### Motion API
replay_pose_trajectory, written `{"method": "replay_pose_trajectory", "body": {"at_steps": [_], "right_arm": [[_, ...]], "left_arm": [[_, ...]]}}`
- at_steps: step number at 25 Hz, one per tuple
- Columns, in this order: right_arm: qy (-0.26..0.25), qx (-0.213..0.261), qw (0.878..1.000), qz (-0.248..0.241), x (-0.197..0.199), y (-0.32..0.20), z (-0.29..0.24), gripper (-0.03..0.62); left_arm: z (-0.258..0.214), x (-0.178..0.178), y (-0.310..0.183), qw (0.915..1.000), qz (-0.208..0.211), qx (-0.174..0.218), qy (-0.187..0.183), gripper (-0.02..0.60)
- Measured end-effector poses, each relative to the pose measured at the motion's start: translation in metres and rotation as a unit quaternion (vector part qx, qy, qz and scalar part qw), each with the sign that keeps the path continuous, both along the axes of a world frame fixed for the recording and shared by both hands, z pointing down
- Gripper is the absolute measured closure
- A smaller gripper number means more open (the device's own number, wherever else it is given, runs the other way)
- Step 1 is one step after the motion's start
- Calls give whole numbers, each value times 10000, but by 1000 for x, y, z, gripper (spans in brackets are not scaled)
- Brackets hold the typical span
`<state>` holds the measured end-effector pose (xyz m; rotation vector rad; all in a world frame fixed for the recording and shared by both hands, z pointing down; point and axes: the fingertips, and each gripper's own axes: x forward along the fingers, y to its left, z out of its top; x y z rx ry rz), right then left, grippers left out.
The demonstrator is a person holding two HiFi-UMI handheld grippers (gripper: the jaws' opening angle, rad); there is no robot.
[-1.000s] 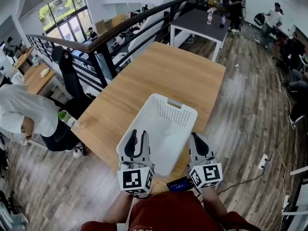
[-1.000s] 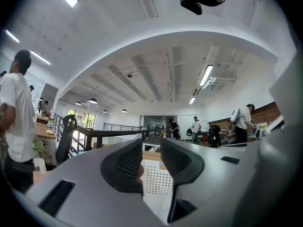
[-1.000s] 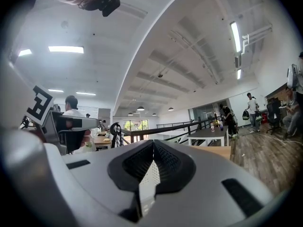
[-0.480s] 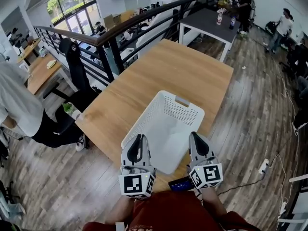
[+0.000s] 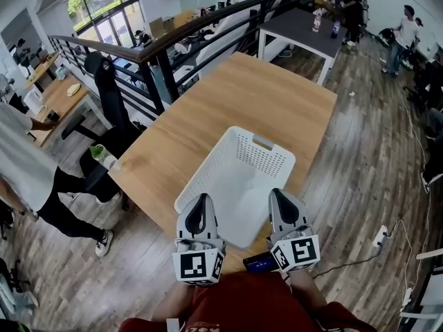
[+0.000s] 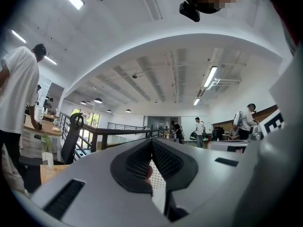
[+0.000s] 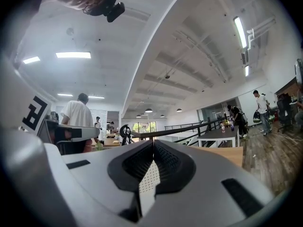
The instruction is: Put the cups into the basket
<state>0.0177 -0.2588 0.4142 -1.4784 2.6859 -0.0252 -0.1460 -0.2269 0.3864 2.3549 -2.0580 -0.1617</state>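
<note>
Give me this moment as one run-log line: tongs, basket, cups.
left tongs: just closed, empty | right tongs: shut, empty | basket: empty, on table | cups: none in view

1 basket (image 5: 208, 177), 1 wood table (image 5: 235, 95), 2 claws: L claw (image 5: 200, 199), R claw (image 5: 278, 194)

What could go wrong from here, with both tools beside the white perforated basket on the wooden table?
1. The white perforated plastic basket sits at the near corner of the wooden table. The left tool and right tool, close against it, might nudge it off the edge.
2. Both tools are shut, the left having just closed on nothing, and no cups show in any view, so a hurried reach would probably grasp nothing.
</note>
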Motion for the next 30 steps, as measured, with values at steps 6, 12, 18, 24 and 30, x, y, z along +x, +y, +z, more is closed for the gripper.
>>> {"method": "replay_pose_trajectory", "body": {"at_steps": [6, 12, 18, 24, 30], "right_arm": [[58, 29, 9999, 78, 2, 4, -2, 585], [131, 73, 9999, 48, 0, 4, -3, 585], [199, 119, 9997, 33, -2, 5, -3, 585], [186, 141, 9997, 31, -2, 4, -4, 585], [186, 137, 9997, 40, -1, 3, -4, 585]], "left_arm": [[6, 5, 5, 10000, 47, 45, -13, 574], [9, 4, 5, 9999, 58, 54, -84, 574], [17, -1, 1, 9997, 87, -82, 221, 574], [12, -3, 3, 9999, 43, -16, 120, 574], [10, -3, 6, 10000, 16, 34, 54, 574]]}}
